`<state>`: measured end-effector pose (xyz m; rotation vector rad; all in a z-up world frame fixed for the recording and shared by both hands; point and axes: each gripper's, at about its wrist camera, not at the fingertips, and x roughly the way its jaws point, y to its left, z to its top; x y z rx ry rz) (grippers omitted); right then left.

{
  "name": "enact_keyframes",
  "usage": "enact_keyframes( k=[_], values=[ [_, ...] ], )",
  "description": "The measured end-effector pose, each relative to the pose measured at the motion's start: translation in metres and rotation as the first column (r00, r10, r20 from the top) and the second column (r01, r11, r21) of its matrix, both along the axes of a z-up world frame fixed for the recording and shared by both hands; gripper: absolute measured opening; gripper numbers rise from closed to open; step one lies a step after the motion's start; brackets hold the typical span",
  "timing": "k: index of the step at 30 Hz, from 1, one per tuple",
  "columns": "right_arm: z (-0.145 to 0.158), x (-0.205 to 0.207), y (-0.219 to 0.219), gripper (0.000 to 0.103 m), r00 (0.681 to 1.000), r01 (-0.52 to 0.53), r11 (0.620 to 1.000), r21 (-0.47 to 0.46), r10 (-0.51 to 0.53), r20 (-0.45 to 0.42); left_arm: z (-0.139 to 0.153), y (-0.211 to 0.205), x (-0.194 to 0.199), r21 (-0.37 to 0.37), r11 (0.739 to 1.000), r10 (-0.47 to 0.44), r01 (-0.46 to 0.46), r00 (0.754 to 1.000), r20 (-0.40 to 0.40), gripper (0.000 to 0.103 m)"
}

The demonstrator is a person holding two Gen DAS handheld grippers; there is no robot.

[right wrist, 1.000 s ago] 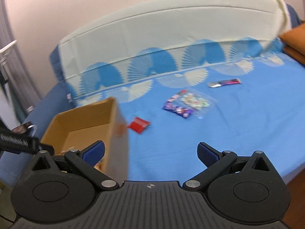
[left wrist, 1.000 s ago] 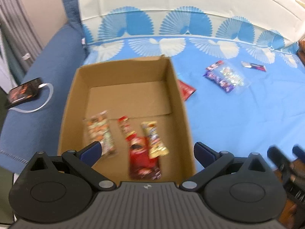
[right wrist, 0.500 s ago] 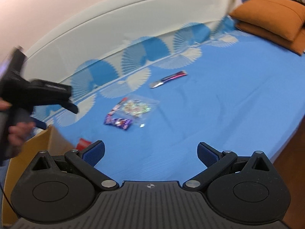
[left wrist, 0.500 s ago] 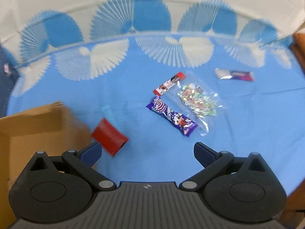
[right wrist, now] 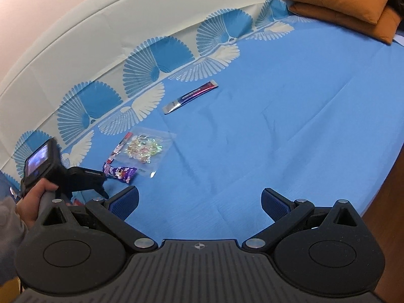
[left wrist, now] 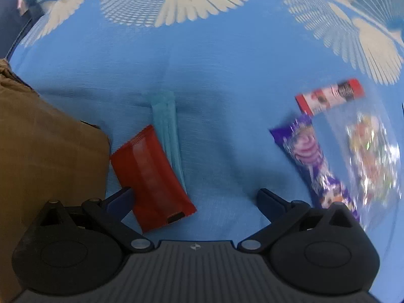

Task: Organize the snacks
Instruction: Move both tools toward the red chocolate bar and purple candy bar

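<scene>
My left gripper (left wrist: 194, 197) is open and low over the blue bedsheet. A red packet (left wrist: 151, 176) lies between its fingers, close to the left finger (left wrist: 121, 198), partly covering a teal packet (left wrist: 165, 126). To the right lie a purple packet (left wrist: 313, 164), a clear bag of sweets (left wrist: 368, 156) and a red-and-white bar (left wrist: 330, 96). The cardboard box (left wrist: 50, 151) stands at the left. My right gripper (right wrist: 200, 199) is open over bare sheet, with nothing between its fingers. From it I see the left gripper (right wrist: 63, 174) held by a hand (right wrist: 32, 202).
A purple-and-silver bar (right wrist: 190, 97) lies alone farther back on the sheet. Orange pillows (right wrist: 341, 2) sit at the far right. The bed's edge (right wrist: 378, 197) drops to a wooden floor on the right. A cream headboard (right wrist: 101, 32) runs along the back.
The left gripper left the box, swung right and came down close over the red packet. The right gripper turned right, away from the box. Both stayed open.
</scene>
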<state>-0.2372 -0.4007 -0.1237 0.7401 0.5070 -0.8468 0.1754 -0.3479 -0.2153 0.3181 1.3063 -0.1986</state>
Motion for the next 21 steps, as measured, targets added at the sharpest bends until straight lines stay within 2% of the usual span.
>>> enact_keyframes(
  k=[3,5,6,8,10,12,17,21],
  values=[
    [-0.004,0.004,-0.001,0.103,1.000,-0.002,1.000,0.012,0.002,0.002,0.001,0.001,0.009,-0.054,0.999,-0.009,0.011,1.000,0.027,0.103],
    [-0.005,0.006,0.000,0.103,1.000,-0.011,1.000,0.020,0.011,0.000,0.003,0.003,0.013,-0.134,0.988,-0.072,0.078,0.996,0.051,0.103],
    [-0.005,0.007,0.001,0.103,1.000,-0.015,1.000,0.019,0.015,0.000,0.005,0.002,0.012,-0.184,0.973,-0.131,0.139,0.990,0.057,0.103],
    [-0.005,0.007,0.001,0.103,1.000,-0.021,1.000,0.017,0.021,-0.004,0.010,-0.006,0.008,-0.264,0.921,-0.289,0.287,0.957,0.030,0.103],
    [-0.007,0.008,0.000,0.103,1.000,-0.018,1.000,0.018,0.018,-0.019,0.019,-0.010,0.004,-0.316,0.881,-0.365,0.352,0.931,0.019,0.103],
    [-0.009,0.008,-0.001,0.103,1.000,-0.009,1.000,0.023,0.010,-0.027,0.030,-0.009,0.006,-0.308,0.890,-0.338,0.335,0.940,0.046,0.103],
    [-0.008,0.010,-0.001,0.103,1.000,-0.009,1.000,0.012,0.009,-0.022,0.054,0.007,0.030,-0.254,0.952,-0.165,0.170,0.985,0.040,0.103],
    [-0.012,0.018,-0.001,0.103,1.000,-0.024,1.000,0.015,0.024,-0.019,0.048,0.006,0.045,-0.244,0.963,-0.122,0.114,0.992,-0.017,0.103]
  ],
)
